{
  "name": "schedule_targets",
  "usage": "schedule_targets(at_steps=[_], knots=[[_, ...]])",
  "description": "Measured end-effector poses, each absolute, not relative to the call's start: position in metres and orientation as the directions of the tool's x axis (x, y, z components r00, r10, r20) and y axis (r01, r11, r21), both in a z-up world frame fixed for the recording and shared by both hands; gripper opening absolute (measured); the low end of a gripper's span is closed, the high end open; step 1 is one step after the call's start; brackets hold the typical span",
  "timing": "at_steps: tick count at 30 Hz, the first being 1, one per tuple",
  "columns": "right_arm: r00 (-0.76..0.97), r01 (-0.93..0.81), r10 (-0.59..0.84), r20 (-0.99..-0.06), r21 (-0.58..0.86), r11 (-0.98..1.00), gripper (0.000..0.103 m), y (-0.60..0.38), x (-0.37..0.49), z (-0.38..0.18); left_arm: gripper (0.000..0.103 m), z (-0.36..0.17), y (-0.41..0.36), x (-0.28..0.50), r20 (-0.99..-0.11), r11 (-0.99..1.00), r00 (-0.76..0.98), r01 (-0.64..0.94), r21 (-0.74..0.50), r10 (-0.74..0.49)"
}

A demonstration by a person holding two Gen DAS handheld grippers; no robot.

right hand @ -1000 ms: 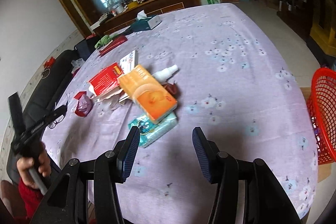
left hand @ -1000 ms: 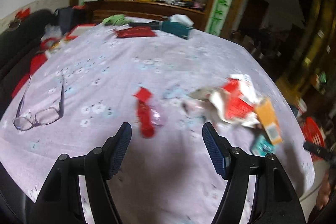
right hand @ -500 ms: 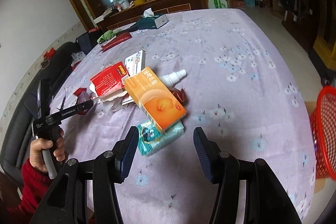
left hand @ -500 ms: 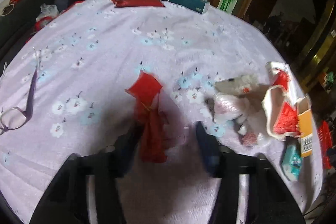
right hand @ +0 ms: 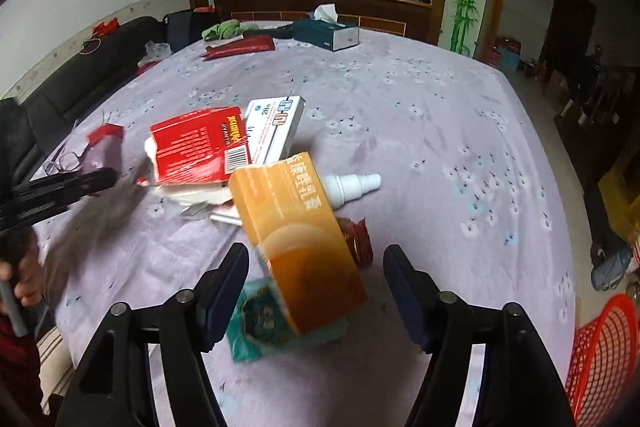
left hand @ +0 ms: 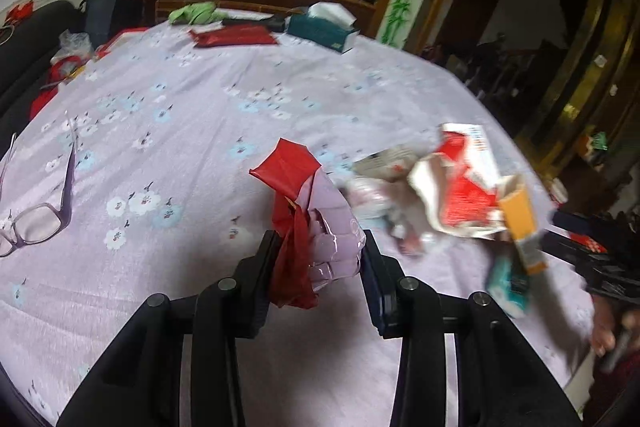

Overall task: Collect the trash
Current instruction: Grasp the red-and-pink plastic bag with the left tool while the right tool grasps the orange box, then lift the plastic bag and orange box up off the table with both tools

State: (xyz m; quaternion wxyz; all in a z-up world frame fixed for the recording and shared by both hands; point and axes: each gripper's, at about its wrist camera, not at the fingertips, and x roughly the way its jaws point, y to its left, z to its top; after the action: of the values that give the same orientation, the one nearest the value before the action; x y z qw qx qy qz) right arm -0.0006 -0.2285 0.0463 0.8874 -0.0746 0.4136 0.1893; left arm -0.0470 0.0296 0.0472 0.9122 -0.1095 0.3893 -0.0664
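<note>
Both left gripper [left hand: 320, 259] jaws have now clamped the red wrapper [left hand: 294, 223].

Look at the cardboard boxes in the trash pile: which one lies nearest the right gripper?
The orange box. It reaches down between the open fingers of the right gripper, while the red box and white box lie farther back.

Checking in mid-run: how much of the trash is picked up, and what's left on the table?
Nothing looks binned yet. In hand: the left gripper has its jaws shut on the red and clear wrapper. The right gripper is open, jaws either side of the orange box. Left: the red box, white box, spray bottle, teal packet. The red basket waits beside the table.
</note>
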Motion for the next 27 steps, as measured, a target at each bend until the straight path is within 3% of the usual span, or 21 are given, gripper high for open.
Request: schedule_targets(at_steps=[5,7,15,27], knots=[[0.550,-0.425,0.279,-0.788,0.024,0.905,0.074,-0.219,0.012,0.034,0.038,0.057,0.018,-0.057,-0.670,0.959,0.698,0.090,-0.269,-0.253],[0.544,-0.429,0.279,-0.791,0.024,0.903,0.065,-0.218,0.010,0.030,0.038,0.059,0.013,-0.061,-0.665,0.958,0.699,0.105,-0.267,-0.262],[0.572,-0.356,0.286,-0.769,0.082,0.931,0.058,-0.227,-0.015,0.038,0.038,0.064,-0.012,-0.072,-0.645,0.961,0.715,0.154,-0.231,-0.270],[0.646,-0.181,0.298,-0.703,0.238,0.954,0.057,-0.267,-0.072,0.056,0.038,0.068,-0.069,-0.091,-0.625,0.945,0.710,0.275,-0.179,-0.325]])
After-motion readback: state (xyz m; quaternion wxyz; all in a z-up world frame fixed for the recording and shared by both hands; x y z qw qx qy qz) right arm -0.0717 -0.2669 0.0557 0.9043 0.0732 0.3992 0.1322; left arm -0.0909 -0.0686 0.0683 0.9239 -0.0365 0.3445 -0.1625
